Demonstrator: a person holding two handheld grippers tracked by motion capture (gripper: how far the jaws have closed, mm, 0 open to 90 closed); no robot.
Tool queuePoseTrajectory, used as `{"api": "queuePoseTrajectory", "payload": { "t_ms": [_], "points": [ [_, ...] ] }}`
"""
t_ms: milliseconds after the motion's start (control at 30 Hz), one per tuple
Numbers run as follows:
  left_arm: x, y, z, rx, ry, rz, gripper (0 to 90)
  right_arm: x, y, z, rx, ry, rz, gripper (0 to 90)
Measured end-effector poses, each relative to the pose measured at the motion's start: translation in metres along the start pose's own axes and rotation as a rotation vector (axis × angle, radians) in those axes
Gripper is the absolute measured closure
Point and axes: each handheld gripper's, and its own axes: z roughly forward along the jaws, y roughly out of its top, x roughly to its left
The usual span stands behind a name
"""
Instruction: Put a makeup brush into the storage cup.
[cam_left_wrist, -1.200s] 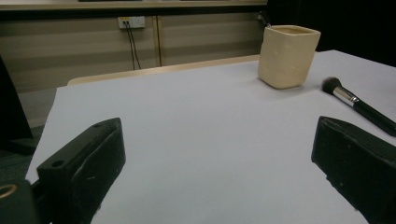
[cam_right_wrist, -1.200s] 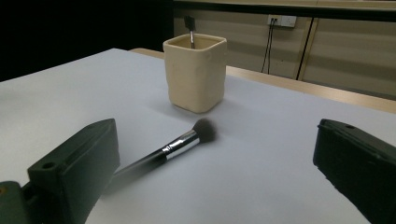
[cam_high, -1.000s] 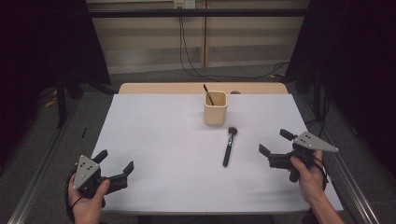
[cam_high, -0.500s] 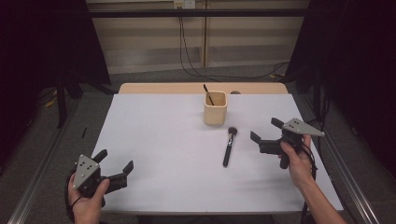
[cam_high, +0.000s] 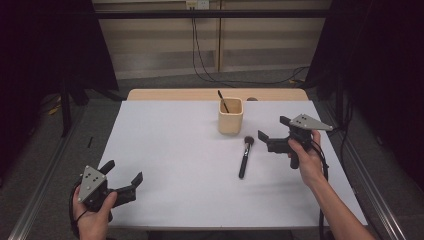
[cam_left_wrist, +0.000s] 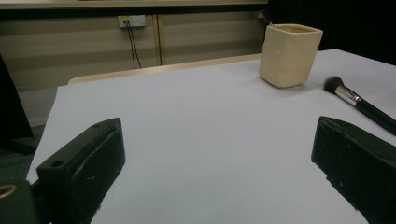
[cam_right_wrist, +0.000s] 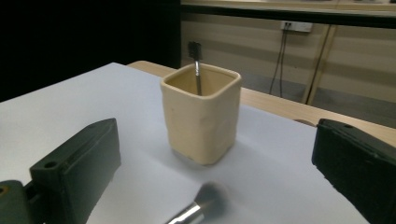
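A cream square cup (cam_high: 230, 116) (cam_left_wrist: 289, 55) (cam_right_wrist: 201, 114) stands upright on the white table (cam_high: 170, 150), with a thin dark brush (cam_high: 223, 101) (cam_right_wrist: 196, 69) leaning inside it. A black makeup brush (cam_high: 244, 156) (cam_left_wrist: 362, 104) (cam_right_wrist: 194, 209) lies flat just in front of the cup, bristles toward it. My right gripper (cam_high: 273, 129) hovers open to the right of the lying brush, jaws pointing toward the cup and brush. My left gripper (cam_high: 123, 174) is open near the table's front left corner, nothing between its jaws.
The table's wooden far edge (cam_high: 200, 94) shows behind the white sheet. Cables (cam_high: 200, 55) hang down the back wall from a socket. Metal rails (cam_high: 42, 195) run along both sides of the table.
My right gripper has moved forward and to the left, rising toward the cup and the lying brush. The left gripper has stayed put.
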Motion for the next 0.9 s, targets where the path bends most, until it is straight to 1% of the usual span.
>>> {"api": "queuePoseTrajectory", "payload": {
  "t_ms": [33, 167, 267, 300, 433, 533, 667, 733, 800, 867, 900],
  "points": [
    [0.001, 0.0, 0.0, -0.001, -0.005, 0.001, 2.9, 0.0, 0.001, 0.002, 0.008, 0.005, 0.0, 0.0],
    [0.002, 0.0, -0.001, -0.002, -0.001, -0.001, 2.9, 0.001, 0.003, 0.009, 0.038, -0.011, -0.007, 0.3],
    [0.002, 0.0, 0.0, -0.003, 0.0, -0.001, 2.9, 0.002, 0.006, 0.013, 0.075, -0.08, 0.008, 0.5],
    [0.002, 0.0, 0.0, -0.001, -0.001, 0.004, 2.9, 0.002, 0.007, 0.014, 0.089, -0.081, 0.008, 0.7],
    [0.0, 0.001, 0.0, -0.006, -0.007, 0.01, 2.8, 0.0, 0.006, 0.017, 0.134, -0.052, 0.005, 0.9],
    [0.0, 0.0, 0.001, -0.004, -0.011, 0.012, 2.8, -0.002, 0.006, 0.019, 0.162, -0.039, 0.029, 1.2],
    [0.001, 0.0, 0.001, -0.005, -0.011, 0.01, 2.8, -0.005, 0.005, 0.023, 0.227, -0.033, 0.057, 2.3],
    [0.001, 0.0, 0.001, -0.005, -0.011, 0.01, 2.9, -0.006, 0.005, 0.024, 0.247, -0.04, 0.057, 2.7],
    [0.001, 0.0, 0.001, -0.003, -0.012, 0.013, 2.8, -0.006, 0.005, 0.025, 0.255, -0.037, 0.064, 3.3],
    [0.0, 0.0, 0.001, -0.001, -0.015, 0.016, 2.8, -0.006, 0.006, 0.026, 0.269, -0.048, 0.046, 3.6],
    [0.0, 0.0, 0.001, -0.001, -0.015, 0.016, 2.8, -0.007, 0.006, 0.026, 0.276, -0.047, 0.05, 3.8]
  ]
}}
